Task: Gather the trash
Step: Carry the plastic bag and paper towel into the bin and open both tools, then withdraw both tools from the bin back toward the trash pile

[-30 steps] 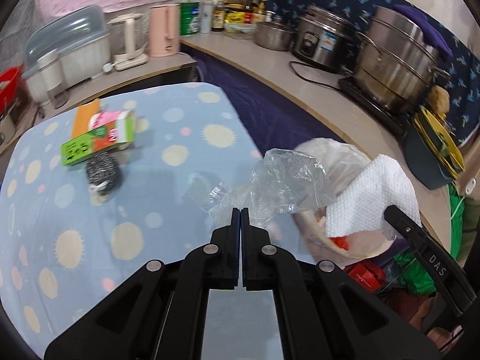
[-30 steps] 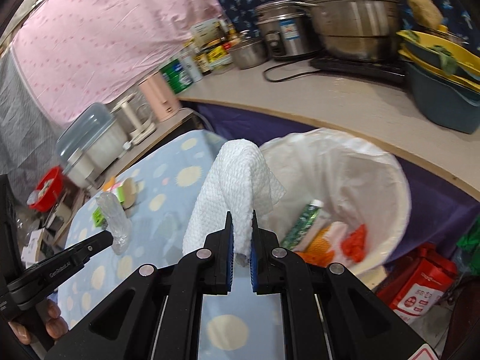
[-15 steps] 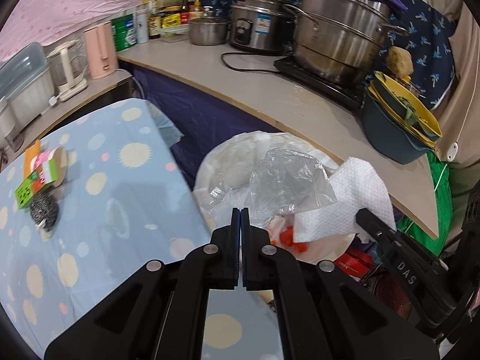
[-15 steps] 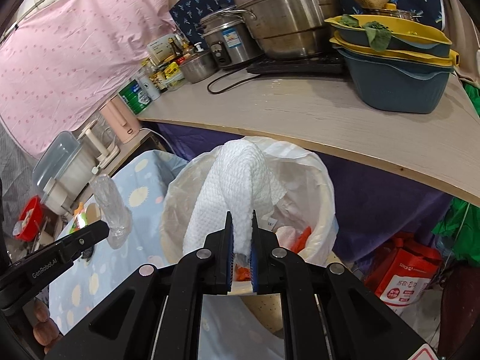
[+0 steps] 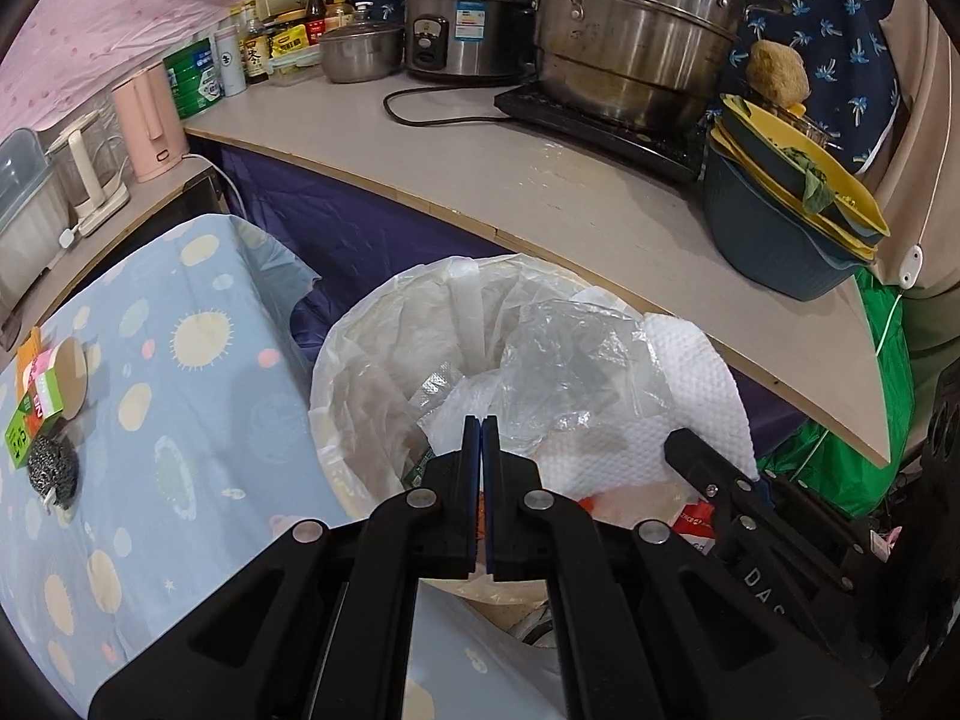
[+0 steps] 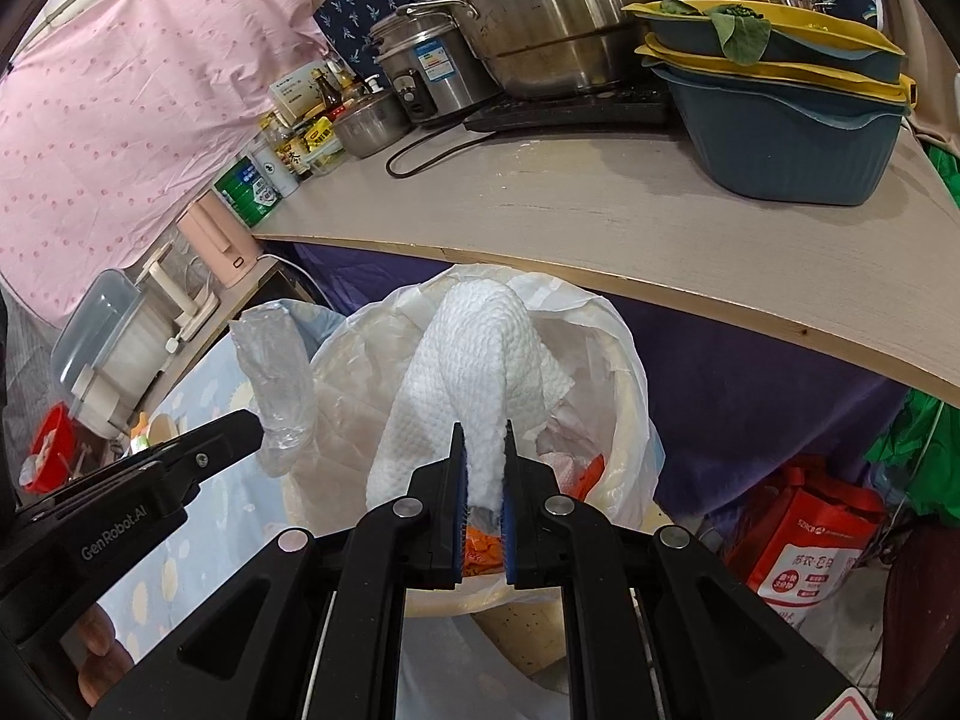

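Note:
My left gripper (image 5: 481,423) is shut on a crumpled clear plastic wrapper (image 5: 576,360) and holds it over the bin (image 5: 342,360), which is lined with a white bag. My right gripper (image 6: 483,429) holds a white paper towel (image 6: 474,360) between slightly parted fingers, over the same bin (image 6: 624,360). The towel (image 5: 690,396) and the right gripper's finger (image 5: 696,456) show in the left wrist view. The left gripper (image 6: 255,420) with the wrapper (image 6: 279,378) shows in the right wrist view. Orange scraps (image 6: 585,474) lie inside the bin.
A table with a blue dotted cloth (image 5: 180,420) carries a green box (image 5: 36,414) and a steel scourer (image 5: 54,468). A counter (image 5: 540,180) behind the bin holds pots, a cooker and stacked basins (image 5: 792,210). A red bag (image 6: 804,546) stands on the floor.
Both grippers have moved from over the table to above the bin, carrying the wrapper and the towel. The right fingers have parted slightly around the towel.

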`<state>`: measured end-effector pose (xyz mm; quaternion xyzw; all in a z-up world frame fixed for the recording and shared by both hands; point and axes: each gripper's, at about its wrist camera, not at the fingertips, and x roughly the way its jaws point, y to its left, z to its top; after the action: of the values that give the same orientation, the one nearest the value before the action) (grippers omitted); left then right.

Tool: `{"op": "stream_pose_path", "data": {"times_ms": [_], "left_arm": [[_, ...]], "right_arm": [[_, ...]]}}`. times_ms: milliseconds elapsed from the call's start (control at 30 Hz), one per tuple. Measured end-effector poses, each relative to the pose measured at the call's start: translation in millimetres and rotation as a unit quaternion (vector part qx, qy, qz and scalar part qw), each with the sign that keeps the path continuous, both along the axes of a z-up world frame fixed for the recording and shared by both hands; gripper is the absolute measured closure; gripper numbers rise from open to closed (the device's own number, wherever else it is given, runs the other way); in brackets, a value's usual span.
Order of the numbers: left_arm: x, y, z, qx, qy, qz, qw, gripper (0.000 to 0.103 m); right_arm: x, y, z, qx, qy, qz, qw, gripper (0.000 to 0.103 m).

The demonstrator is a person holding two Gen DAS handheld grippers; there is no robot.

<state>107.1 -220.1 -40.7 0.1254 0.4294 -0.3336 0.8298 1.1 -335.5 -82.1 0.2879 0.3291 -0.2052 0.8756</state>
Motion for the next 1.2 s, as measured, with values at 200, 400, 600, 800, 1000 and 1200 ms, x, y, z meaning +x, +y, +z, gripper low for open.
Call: {"op": "stream_pose_path", "data": {"times_ms": [200, 400, 600, 800, 1000, 1200], "left_arm": [[4, -6, -6, 0.006, 0.007, 0.004, 1.0, 0.102], [6, -6, -9, 0.01, 0.007, 0.013, 0.9998, 0.07], [5, 1, -2, 0.0, -0.006, 0.026, 0.9996, 0.05], [6, 9, 4, -0.008, -0.007, 0.034, 0.9994, 0.049], [7, 21, 10, -0.016, -0.007, 0.045, 0.9988, 0.048], [12, 44, 15, -0.027, -0.006, 0.068, 0.9973, 0.04]], "right_arm": [[5, -1, 0, -0.002, 0.0, -0.003, 1.0, 0.089], [8, -3, 3, -0.006, -0.004, -0.009, 1.0, 0.077], [2, -2, 12, -0.009, -0.014, -0.019, 1.0, 0.069], [1, 2, 23, -0.015, -0.023, -0.018, 0.999, 0.066], [3, 12, 31, -0.023, -0.028, -0.011, 0.999, 0.065], [9, 28, 38, -0.032, -0.029, 0.003, 0.999, 0.064]]}}
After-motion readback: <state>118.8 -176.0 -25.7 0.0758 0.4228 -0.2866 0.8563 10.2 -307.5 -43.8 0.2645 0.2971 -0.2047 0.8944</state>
